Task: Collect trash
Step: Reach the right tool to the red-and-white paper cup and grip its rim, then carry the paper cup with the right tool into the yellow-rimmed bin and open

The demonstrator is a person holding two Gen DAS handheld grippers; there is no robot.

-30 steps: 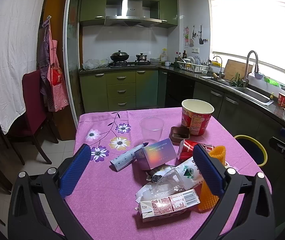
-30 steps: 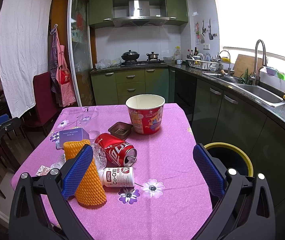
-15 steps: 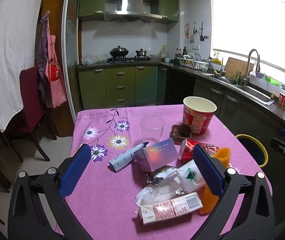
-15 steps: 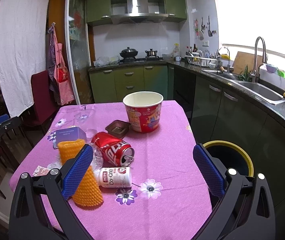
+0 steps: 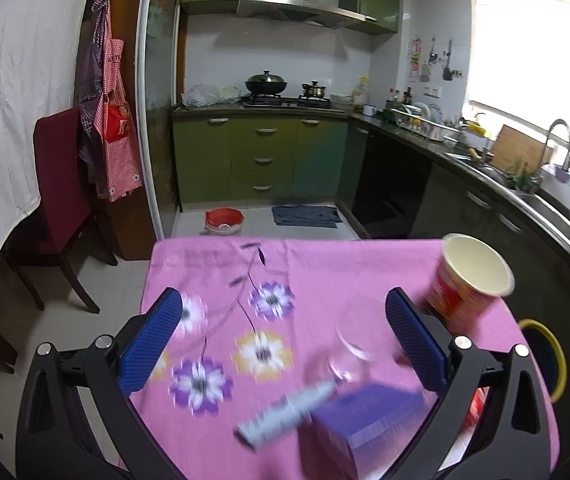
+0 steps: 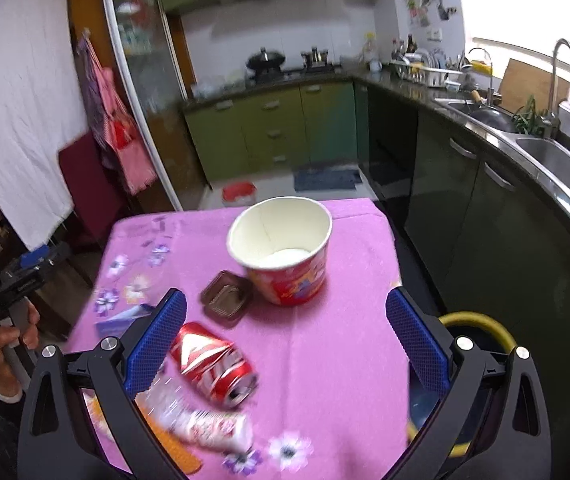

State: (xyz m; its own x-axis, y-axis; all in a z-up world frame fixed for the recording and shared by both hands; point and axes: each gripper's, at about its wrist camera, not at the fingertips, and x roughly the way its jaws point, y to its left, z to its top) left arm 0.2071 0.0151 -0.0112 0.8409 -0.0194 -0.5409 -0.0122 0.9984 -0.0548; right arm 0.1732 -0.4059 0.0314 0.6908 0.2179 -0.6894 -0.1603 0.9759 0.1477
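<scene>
Both grippers hover over the counter [image 5: 325,264], which is draped in a pink floral cloth and strewn with trash.

In the left wrist view, the left gripper [image 5: 285,340] has its blue pads spread wide apart with nothing between them. In the lower middle of the frame, badly blurred, a purple box [image 5: 365,420] lies just beside a grey-white tube-like item [image 5: 285,412], with a clear plastic cup [image 5: 345,356] just above them. A red paper bucket [image 5: 469,284] stands upright at the right of the frame, near the counter edge. A yellow-rimmed bin [image 5: 553,360] sits on the floor at the lower right, beyond the counter edge.

In the right wrist view, the right gripper [image 6: 285,340] is likewise wide apart and holds nothing. Between and below its fingers lies a crushed red soda can [image 6: 213,364] on its side, and lower in the frame a blurred white bottle with red print [image 6: 205,424], also lying flat. An orange item shows at the lower left, partly hidden by the gripper frame. In the middle of the frame a small brown tray [image 6: 227,300] sits just beside the paper bucket [image 6: 285,252], which is empty and upright. The bin [image 6: 481,328] appears at the lower right, partly behind the right finger. At the left edge, a hand [image 6: 9,340] grips the handle of the other gripper.
</scene>
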